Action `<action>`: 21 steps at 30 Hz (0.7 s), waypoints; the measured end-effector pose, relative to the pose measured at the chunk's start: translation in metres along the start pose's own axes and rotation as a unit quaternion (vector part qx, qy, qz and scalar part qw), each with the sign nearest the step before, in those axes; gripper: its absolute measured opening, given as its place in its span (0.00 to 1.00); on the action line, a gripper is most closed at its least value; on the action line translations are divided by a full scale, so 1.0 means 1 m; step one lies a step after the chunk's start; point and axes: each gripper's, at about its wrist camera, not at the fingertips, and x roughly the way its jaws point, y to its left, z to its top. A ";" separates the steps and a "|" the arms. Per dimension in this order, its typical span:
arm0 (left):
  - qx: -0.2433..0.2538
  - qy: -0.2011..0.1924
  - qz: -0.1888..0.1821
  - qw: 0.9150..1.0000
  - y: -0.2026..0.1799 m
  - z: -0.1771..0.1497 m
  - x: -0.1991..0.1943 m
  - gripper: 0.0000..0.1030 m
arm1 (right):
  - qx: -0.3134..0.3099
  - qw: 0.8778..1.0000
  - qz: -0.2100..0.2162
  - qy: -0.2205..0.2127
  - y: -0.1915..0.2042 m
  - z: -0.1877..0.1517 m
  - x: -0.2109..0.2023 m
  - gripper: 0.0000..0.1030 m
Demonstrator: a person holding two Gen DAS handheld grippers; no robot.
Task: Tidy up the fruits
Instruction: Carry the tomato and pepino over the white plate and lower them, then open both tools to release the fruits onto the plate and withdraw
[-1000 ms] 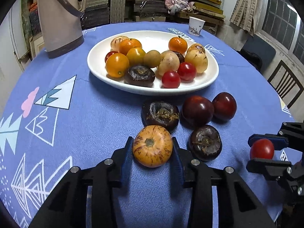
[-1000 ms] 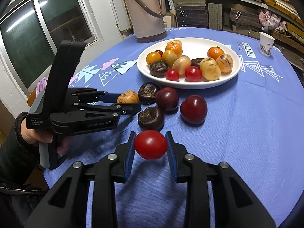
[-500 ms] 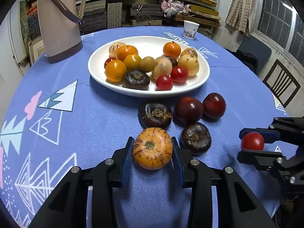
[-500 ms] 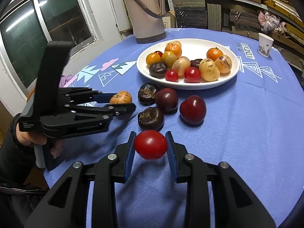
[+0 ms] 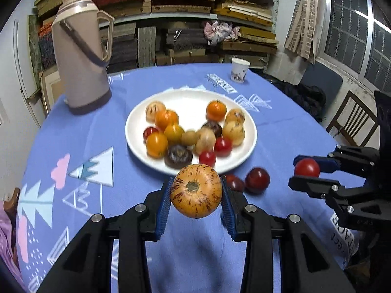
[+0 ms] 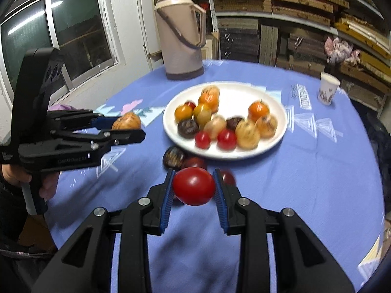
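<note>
Both hand-held grippers are now lifting off the bench toward the plate [image 5: 249,124]: left hand-held gripper [image 5: 196,195] clamping the speckled orange fruit [image 5: 196,194], right hand-held gripper [image 6: 193,190] clamping the red tomato [image 6: 193,189].

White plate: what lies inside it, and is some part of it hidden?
The white plate holds mixed orange, yellow, red and dark fruits. The striped orange fruit in the left gripper hides its near rim.

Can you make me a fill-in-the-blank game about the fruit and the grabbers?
1. The left gripper holds an orange speckled fruit, and the right gripper holds a ____ tomato.
2. Most of the fruit sits on a white ____.
3. The tall beige thermos stands on the ____ tablecloth.
4. Near the far table edge stands a small paper ____.

Missing words: red; plate; blue; cup
</note>
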 end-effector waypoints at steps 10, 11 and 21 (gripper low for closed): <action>-0.021 0.020 0.017 0.999 0.019 0.040 0.059 0.38 | -0.006 0.999 -0.035 0.002 -0.024 0.050 0.061 0.30; -0.028 0.025 0.019 0.999 0.023 0.042 0.066 0.38 | -0.006 0.999 -0.038 0.004 -0.026 0.053 0.068 0.30; -0.067 0.043 0.037 0.996 0.051 0.059 0.107 0.38 | -0.009 0.998 -0.057 0.039 -0.040 0.069 0.131 0.30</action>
